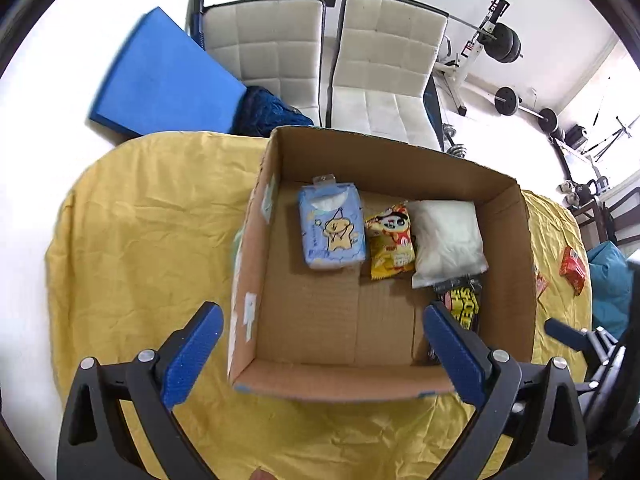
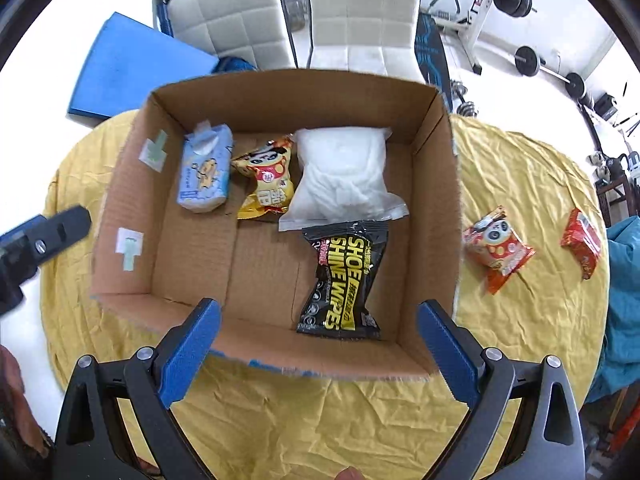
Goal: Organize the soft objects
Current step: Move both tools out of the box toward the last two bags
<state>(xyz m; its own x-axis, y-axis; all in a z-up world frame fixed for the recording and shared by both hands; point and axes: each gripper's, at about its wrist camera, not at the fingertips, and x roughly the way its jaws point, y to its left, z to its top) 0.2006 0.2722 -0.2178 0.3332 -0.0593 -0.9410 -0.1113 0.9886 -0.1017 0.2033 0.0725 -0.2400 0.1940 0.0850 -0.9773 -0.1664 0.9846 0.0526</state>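
Nearest the lens, the right gripper (image 2: pixel 318 350) hangs over the near wall of the cardboard box (image 2: pixel 260 92), blue fingers (image 2: pixel 188 354) spread wide with nothing between them. The left gripper (image 1: pixel 318 354) does the same at its side of the box, fingers (image 1: pixel 192 360) wide apart and empty.

Just beyond, inside the box, lies a black wipes pack (image 2: pixel 340 280), and the right view reads it cleanly: "SHOE SHINE WIPES" in yellow. The left view only catches a sliver of yellow lettering behind a finger, unreadable there.

Further back, three soft items sit in a row, touching: a blue tissue pack (image 2: pixel 206 172) with a yellow cartoon figure, a yellow snack bag (image 2: pixel 266 178) with a cartoon face and print too small to read, and a white pillow bag (image 2: pixel 344 172) whose near edge touches the wipes.

Out on the yellow cloth of the table (image 2: pixel 520 320), right of the box, lie an orange snack bag (image 2: pixel 498 250) and a red packet (image 2: pixel 582 242); the left view shows them only squeezed at its edge.

Beyond the table stand white chairs (image 1: pixel 384 64), a blue mat (image 1: pixel 164 76) and barbell weights (image 1: pixel 506 42).
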